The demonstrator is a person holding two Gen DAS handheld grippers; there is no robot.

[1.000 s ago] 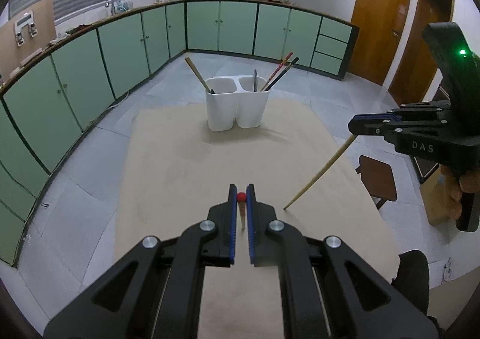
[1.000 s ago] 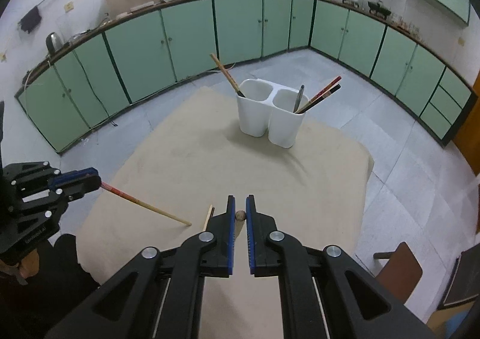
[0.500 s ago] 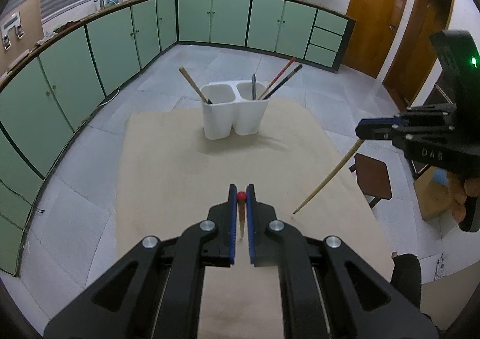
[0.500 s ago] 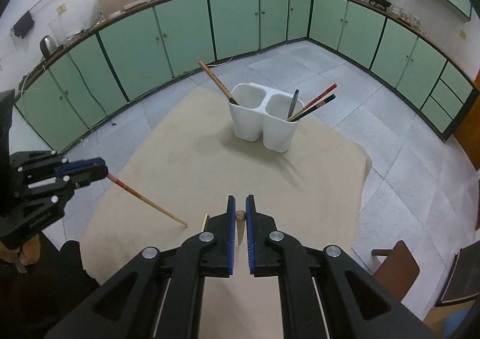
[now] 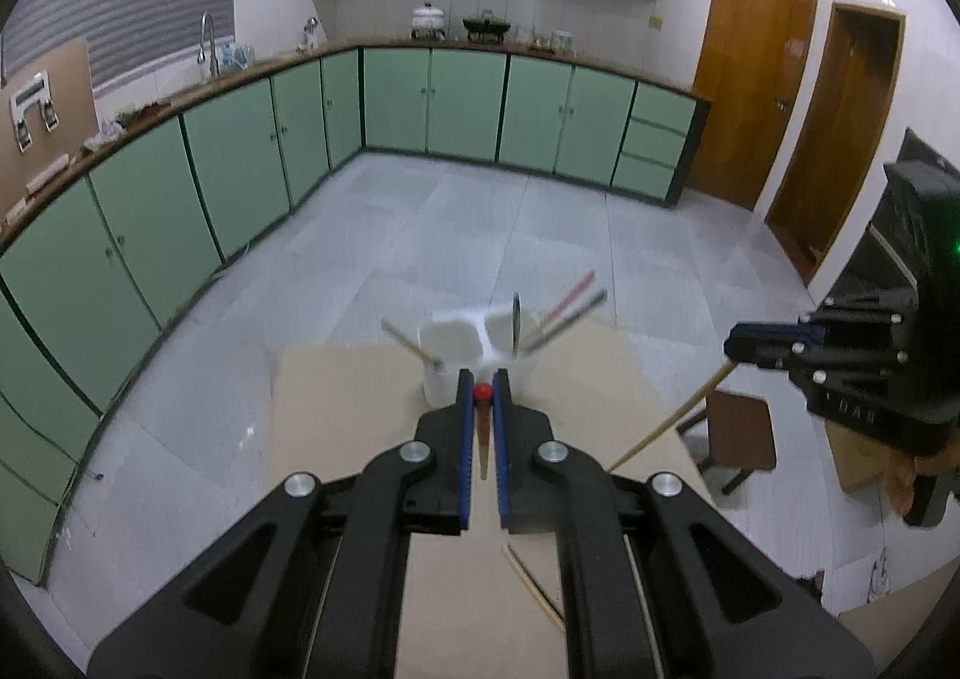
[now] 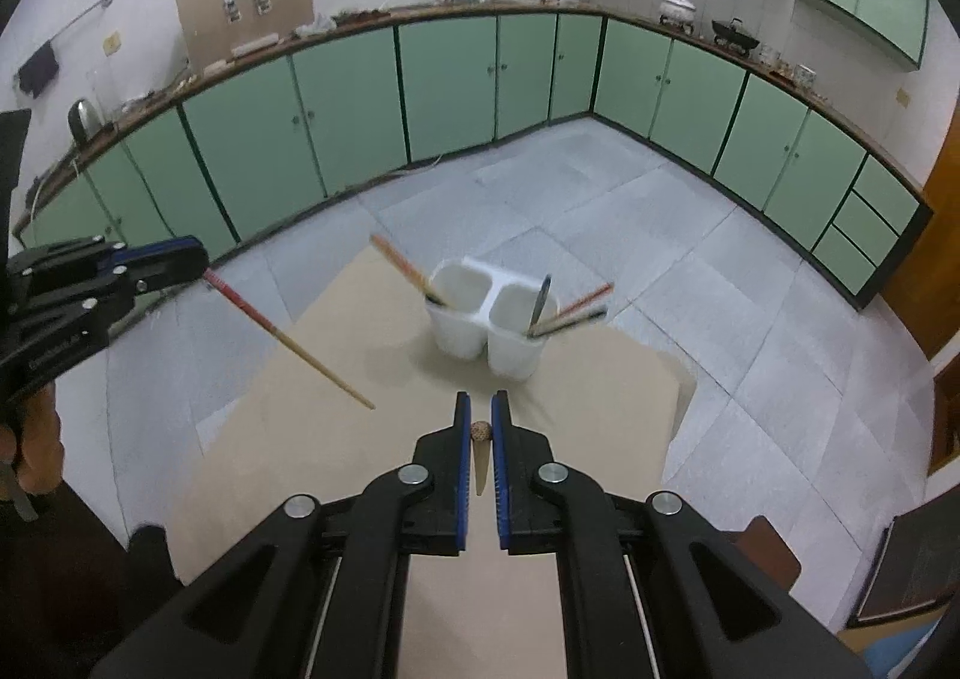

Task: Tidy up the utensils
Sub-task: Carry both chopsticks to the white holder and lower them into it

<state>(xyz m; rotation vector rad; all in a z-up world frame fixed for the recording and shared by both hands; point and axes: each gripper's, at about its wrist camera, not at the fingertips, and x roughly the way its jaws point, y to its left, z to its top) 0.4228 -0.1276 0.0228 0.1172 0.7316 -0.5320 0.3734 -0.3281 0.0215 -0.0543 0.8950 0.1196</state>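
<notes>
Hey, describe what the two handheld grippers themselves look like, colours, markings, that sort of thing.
Both are matte black plastic. The left gripper and right gripper each have two straight fingers lined with ribbed blue pads, on angular linkage arms with triangular cutouts and round silver pivot bolts. From the side, the right gripper's body shows pale embossed lettering, too blurred to read, and a green indicator light. No cables show.
</notes>
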